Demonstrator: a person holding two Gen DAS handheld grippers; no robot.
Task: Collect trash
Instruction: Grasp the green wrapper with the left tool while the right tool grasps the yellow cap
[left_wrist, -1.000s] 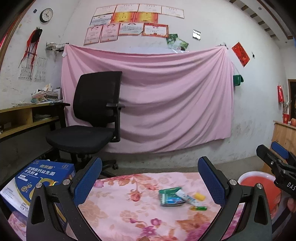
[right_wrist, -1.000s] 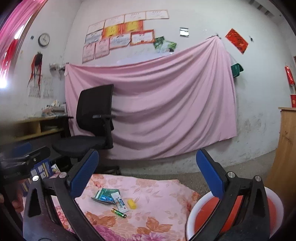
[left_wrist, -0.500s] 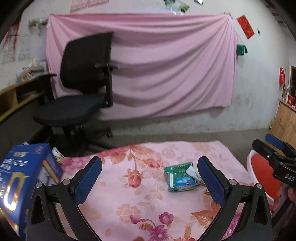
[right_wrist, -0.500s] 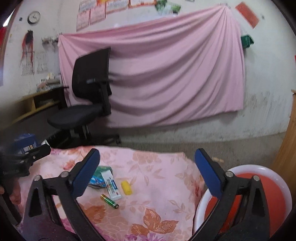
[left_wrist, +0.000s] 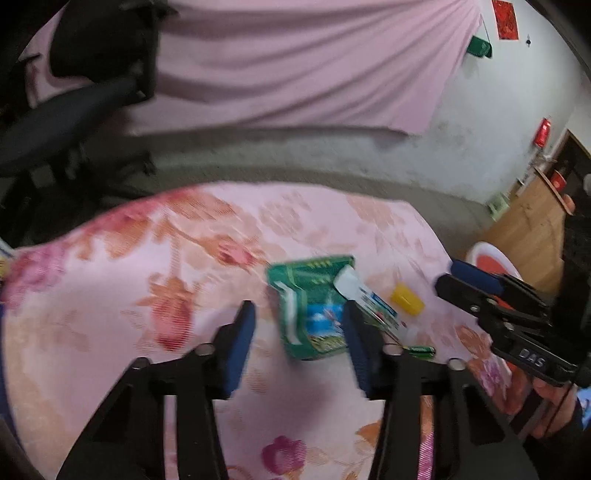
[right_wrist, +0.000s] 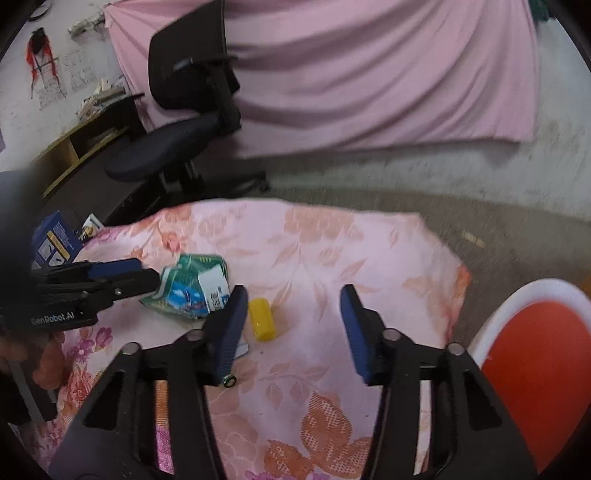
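Left wrist view: the left hand-held gripper (left_wrist: 299, 332) points down at a crumpled green foil snack wrapper (left_wrist: 308, 306) lying on the pink floral cloth (left_wrist: 147, 258) that covers the worktop. Its jaws are closing with the wrapper's lower part between them, but the blue pads do not look pressed against it yet — no grip. A white squeezed tube with blue print (left_wrist: 365, 299) lies across the wrapper's right side, a small yellow plastic cap (left_wrist: 406, 302) sits just beside the tube, and a green battery (left_wrist: 421, 350) lies near the wrapper's lower right corner. All four cluster toward the worktop's right half.

In the right wrist view, the right hand-held gripper (right_wrist: 291, 328) hangs over the same cluster, jaws closing and empty. The cap lies between them, close by the left pad and touching neither. Off the worktop's right edge stands a round bin with a white rim and red inside (right_wrist: 491, 314) — nothing shows inside it in the part visible.

The step in hand looks like the first pickup: both tools coming onto the trash. Next, the left one probably needs to finish its squeeze on the wrapper without pinning the tube, which may slide off when the wrapper lifts. The right should centre on the cap; it is smooth and may skid away.
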